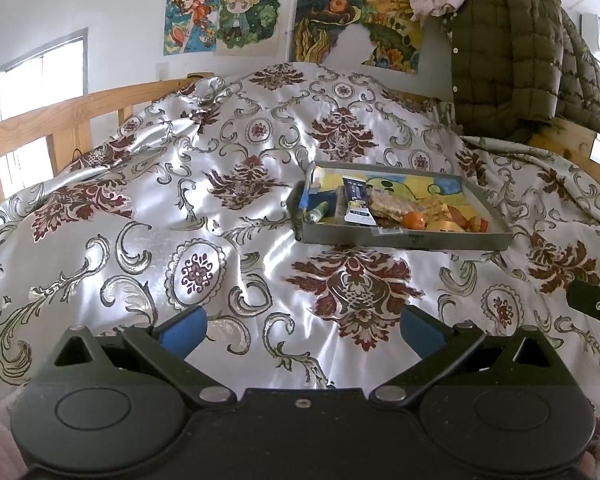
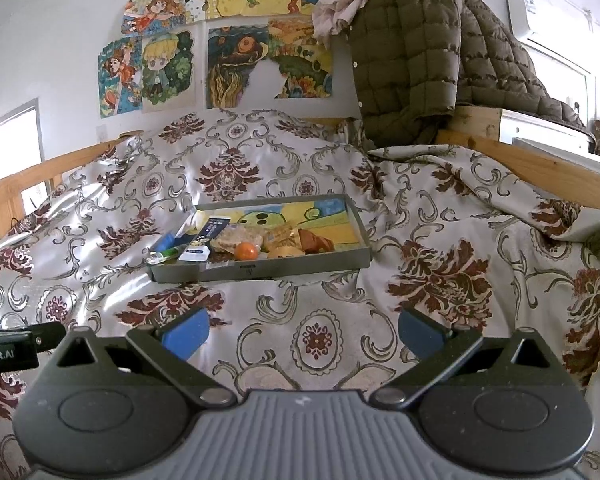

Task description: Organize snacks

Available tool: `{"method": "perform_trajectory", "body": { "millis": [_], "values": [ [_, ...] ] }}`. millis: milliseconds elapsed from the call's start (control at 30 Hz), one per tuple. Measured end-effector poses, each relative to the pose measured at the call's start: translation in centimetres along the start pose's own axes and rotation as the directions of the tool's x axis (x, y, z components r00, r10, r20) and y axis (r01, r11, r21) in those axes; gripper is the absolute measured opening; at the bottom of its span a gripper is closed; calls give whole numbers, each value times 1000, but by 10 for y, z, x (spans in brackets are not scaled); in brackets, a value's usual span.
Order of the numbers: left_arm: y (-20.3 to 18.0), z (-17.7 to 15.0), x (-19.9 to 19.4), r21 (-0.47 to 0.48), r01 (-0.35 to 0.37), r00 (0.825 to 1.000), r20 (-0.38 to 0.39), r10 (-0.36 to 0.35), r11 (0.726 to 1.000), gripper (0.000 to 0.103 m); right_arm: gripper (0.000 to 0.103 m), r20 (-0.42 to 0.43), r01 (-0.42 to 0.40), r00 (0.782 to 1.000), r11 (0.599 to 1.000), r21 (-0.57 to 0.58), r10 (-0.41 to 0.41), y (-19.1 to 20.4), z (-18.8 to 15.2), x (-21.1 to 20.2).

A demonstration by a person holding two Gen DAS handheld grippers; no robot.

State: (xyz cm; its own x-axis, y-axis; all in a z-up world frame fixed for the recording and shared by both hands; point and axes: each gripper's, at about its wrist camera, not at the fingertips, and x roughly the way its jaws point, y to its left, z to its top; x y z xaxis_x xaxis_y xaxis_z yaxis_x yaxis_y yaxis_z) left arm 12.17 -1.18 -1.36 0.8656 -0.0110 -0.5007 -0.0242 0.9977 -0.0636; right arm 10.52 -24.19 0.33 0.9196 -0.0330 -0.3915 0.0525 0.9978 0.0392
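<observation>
While snacks [image 2: 256, 244] blur together in the tray [image 2: 300, 266] at 12 o'clock, left gripper [image 1: 302, 330] and right gripper [image 2: 302, 330] gape wide, empty.

I see a bed draped in a satin damask coverlet [image 1: 228, 208], with a wooden rail [image 1: 60, 120] at its left. Above it, cartoon posters [image 1: 224, 16] on the white wall; right, an olive quilted jacket [image 1: 508, 60]; left, a bright window [image 1: 40, 76].
</observation>
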Motion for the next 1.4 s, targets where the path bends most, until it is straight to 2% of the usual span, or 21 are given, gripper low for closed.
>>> {"method": "perform_trajectory", "body": {
  "millis": [1400],
  "values": [
    [1, -1, 1, -12, 0, 1000, 0, 0, 1000, 102, 103, -9, 1, 1000, 1000, -1, -1, 0, 0, 1]
  ]
}}
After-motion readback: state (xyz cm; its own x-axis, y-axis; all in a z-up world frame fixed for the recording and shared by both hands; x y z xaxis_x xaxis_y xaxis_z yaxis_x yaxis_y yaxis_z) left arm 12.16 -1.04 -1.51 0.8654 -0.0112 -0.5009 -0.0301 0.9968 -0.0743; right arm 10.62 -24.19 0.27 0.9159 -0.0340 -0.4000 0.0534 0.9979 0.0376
